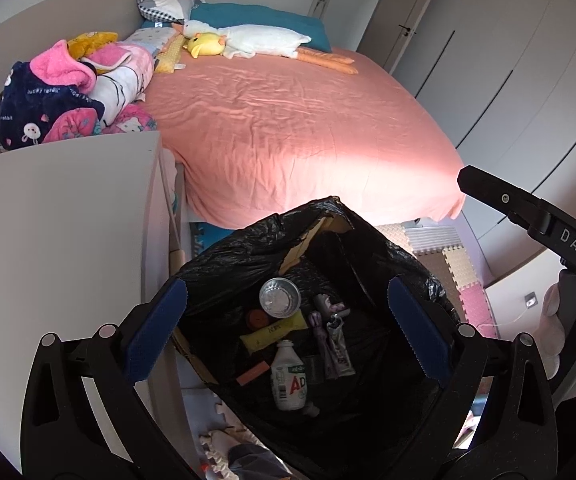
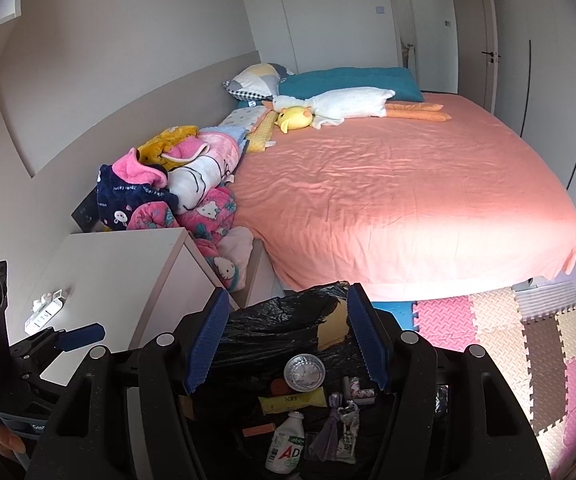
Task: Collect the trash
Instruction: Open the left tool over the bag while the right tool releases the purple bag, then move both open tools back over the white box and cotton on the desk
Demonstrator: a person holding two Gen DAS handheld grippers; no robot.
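A cardboard box lined with a black trash bag [image 1: 248, 248] stands on the floor at the foot of the bed. Inside lie a white AD bottle [image 1: 288, 380], a foil cup [image 1: 280, 298], a yellow wrapper [image 1: 274, 330], a small orange piece [image 1: 252, 373] and purple wrappers [image 1: 333, 344]. My left gripper [image 1: 288, 332] is open and empty above the bag. My right gripper [image 2: 286, 344] is open and empty above the same bag [image 2: 272, 320]; the bottle [image 2: 286, 450] and foil cup [image 2: 303, 372] show below it.
A white bedside cabinet [image 2: 128, 268] stands left of the bag, with a small white item [image 2: 46, 308] on top. The bed with a salmon sheet [image 2: 407, 200] carries plush toys and piled blankets [image 2: 168, 192]. Foam mats [image 2: 519, 340] cover the floor at right.
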